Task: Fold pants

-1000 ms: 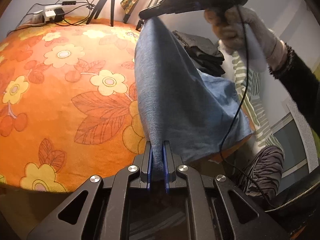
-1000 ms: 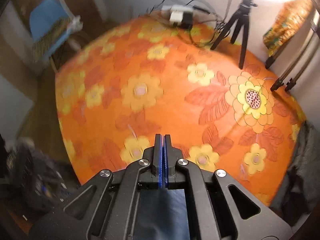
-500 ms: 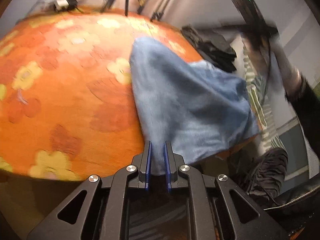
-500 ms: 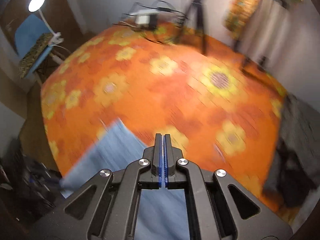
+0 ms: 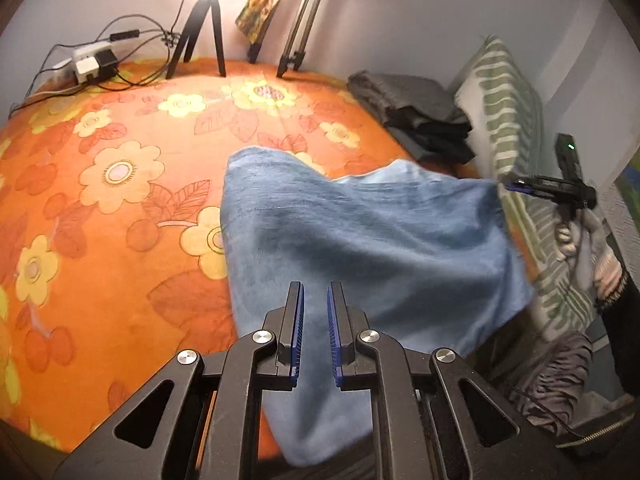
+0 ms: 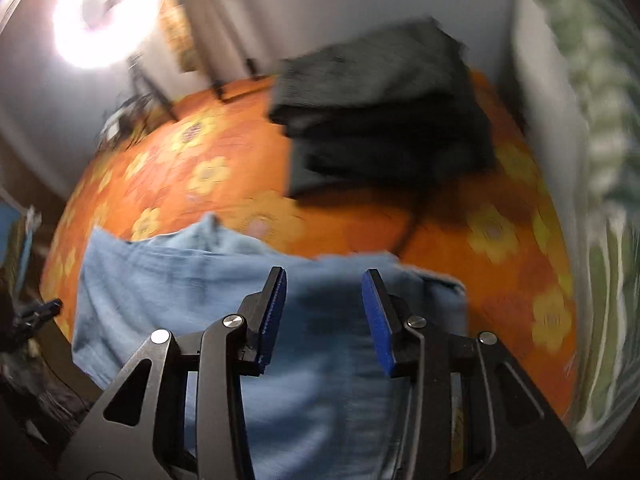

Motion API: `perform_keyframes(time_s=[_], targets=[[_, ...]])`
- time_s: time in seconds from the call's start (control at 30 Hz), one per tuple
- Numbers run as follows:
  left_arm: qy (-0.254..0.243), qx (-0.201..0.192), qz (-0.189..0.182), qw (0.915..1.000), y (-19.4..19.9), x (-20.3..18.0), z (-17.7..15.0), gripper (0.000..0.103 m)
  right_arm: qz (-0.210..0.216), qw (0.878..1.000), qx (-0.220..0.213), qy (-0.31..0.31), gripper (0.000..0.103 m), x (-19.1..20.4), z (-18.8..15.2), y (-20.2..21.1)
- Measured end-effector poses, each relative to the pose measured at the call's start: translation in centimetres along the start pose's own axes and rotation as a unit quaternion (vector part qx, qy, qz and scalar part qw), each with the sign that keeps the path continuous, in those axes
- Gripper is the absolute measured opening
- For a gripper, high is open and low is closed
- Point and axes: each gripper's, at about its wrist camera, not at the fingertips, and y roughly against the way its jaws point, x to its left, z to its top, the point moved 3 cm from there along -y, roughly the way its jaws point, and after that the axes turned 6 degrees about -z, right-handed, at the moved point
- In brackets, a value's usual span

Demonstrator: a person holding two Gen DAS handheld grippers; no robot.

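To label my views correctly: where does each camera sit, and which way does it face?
Left wrist: on the left gripper, looking along its fingers at the blue pants it pinches, over the orange floral bedspread; the right gripper and gloved hand show at right.
Right wrist: on the right gripper, jaws just opened above the pants, nothing gripped, facing the dark folded clothes.
Shared: pants, bedspread, dark clothes.

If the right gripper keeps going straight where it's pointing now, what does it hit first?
Most likely the blue pants, spread right under and ahead of the right gripper, whose jaws have just been opening with nothing pinched. The folded dark clothes lie farther on; depth is blurred.
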Motion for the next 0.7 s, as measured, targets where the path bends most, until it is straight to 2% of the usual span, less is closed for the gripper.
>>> perform_keyframes(time_s=[0.1,0.17,0.3,0.4,0.47,0.5,0.57,0.6,0.63,0.7], targets=[[-0.006,0.017,0.028,0.9995,-1.7,1.0,0.1,0.01,0.025,0.999,-0.007,-0.03,0.043,-2.2,-0.4,-0.7],[0.01,0.03,0.028,0.9991,-2.7,1.8,-0.1,0.01,0.03,0.999,-0.008,-0.035,0.048,-2.8,-0.6,-1.3],[0.016,0.039,0.041,0.9983,-3.5,2.7,-0.5,0.01,0.053,0.998,-0.01,-0.04,0.055,-2.9,-0.6,-3.0],[0.016,0.039,0.045,0.9981,-3.6,2.9,-0.9,0.01,0.045,0.998,-0.024,-0.031,0.055,-2.3,-0.7,-3.2],[0.015,0.038,0.047,0.9981,-3.7,2.9,-1.0,0.01,0.026,0.999,-0.038,-0.016,0.045,-1.7,-0.9,-2.9],[0.014,0.038,0.047,0.9981,-3.8,2.9,-0.9,0.01,0.011,0.999,-0.042,-0.01,0.034,-1.5,-0.9,-2.6],[0.019,0.037,0.043,0.9982,-3.7,3.1,-0.9,0.01,-0.018,0.998,-0.055,0.011,0.023,-0.9,-1.1,-1.7],[0.021,0.037,0.042,0.9982,-3.7,3.2,-0.9,0.01,-0.024,0.998,-0.062,0.021,0.01,-0.6,-1.2,-1.3],[0.023,0.036,0.042,0.9982,-3.8,3.2,-0.7,0.01,-0.031,0.997,-0.066,0.027,0.004,-0.3,-1.3,-0.8],[0.023,0.035,0.045,0.9981,-3.8,3.2,-0.7,0.01,-0.029,0.996,-0.074,0.035,0.001,0.3,-1.4,0.3]])
